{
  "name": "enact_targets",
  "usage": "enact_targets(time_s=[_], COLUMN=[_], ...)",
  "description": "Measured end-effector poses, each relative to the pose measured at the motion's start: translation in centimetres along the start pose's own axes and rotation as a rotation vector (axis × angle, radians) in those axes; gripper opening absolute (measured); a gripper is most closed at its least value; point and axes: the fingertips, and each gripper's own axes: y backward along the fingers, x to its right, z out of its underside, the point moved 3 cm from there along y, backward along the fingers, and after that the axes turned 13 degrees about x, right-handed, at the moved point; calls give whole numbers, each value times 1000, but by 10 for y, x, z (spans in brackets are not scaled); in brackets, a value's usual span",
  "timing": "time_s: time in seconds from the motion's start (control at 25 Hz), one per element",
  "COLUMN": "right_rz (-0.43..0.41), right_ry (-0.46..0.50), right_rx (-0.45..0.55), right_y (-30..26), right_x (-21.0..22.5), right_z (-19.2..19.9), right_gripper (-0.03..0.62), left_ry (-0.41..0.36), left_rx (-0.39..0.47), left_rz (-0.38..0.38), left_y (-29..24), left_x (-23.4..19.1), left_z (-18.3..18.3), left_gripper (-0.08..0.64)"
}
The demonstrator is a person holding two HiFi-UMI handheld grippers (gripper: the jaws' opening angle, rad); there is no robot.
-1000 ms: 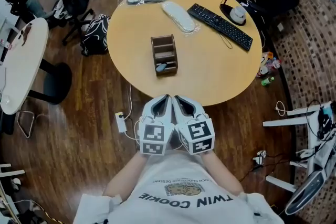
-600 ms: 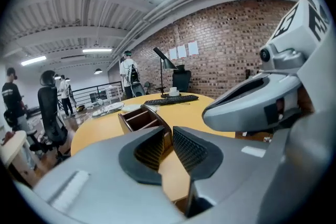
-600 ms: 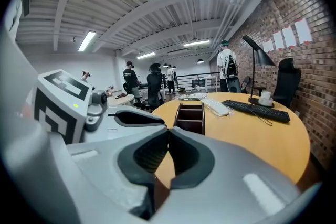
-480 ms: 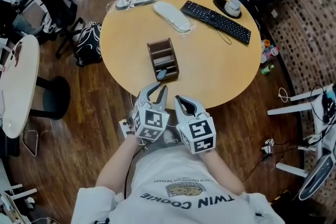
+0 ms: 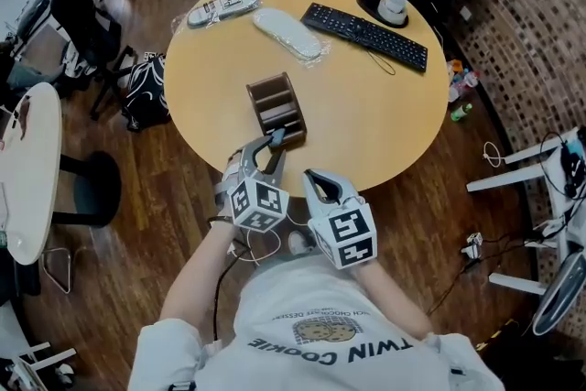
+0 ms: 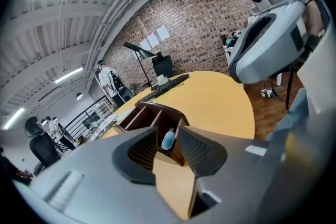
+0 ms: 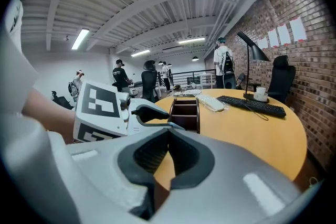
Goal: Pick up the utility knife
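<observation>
A brown wooden organizer point(image 5: 275, 105) stands on the round yellow table point(image 5: 366, 133), near its front edge. The utility knife point(image 6: 168, 139), with a pale blue end, sticks up from the organizer's nearest compartment. My left gripper point(image 5: 267, 147) reaches over the table edge just short of the organizer. Its jaws are opening, and nothing is between the pads point(image 6: 195, 145). In the left gripper view the knife shows through the gap, farther out. My right gripper point(image 5: 313, 179) hangs beside it off the table edge, shut and empty.
A black keyboard point(image 5: 364, 34), a white wrapped packet point(image 5: 288, 34), a flat packaged item point(image 5: 222, 7) and a lamp base with a cup point(image 5: 392, 9) lie at the table's far side. A black bag point(image 5: 146, 92) sits on the floor to the left. People stand far off.
My left gripper has moved forward to the table edge towards the organizer, rolled, and gone from shut to open. The right gripper has shifted only a little.
</observation>
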Motion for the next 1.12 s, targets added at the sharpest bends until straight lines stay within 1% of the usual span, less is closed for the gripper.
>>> enact_targets(time_s=[0.08,0.2,0.28,0.44,0.52,0.64,0.92,1.12], right_rz=[-4,1,10,26,30,41,66,58], right_ry=[4,-1,-5,-14,-19,-25,-30,-31], right_rx=[-3,-4,-3,8,8,0,20,22], right_y=[-1,0,0,0,-1,1,7,12], right_x=[-1,0,4,9,10,14,21,20], right_z=[1,1,1,0,0,2,-2,0], right_gripper=[2,2,2,2,2,2,2,2], left_ry=[-42,-129,-166,-201,-216,-243,-184,-145], left_rx=[-18,-47,-60,-89,-93,-86,-71,-39], left_rz=[19,55,73,84,93,107,135,108], left_y=[-7,-14,-18,-26,-29,-31,-28,-25], left_x=[-1,2,4,5,4,4,3,2], left_z=[4,10,13,18,19,16,8,-5], left_gripper=[130,130,130,126,94,84,77,77])
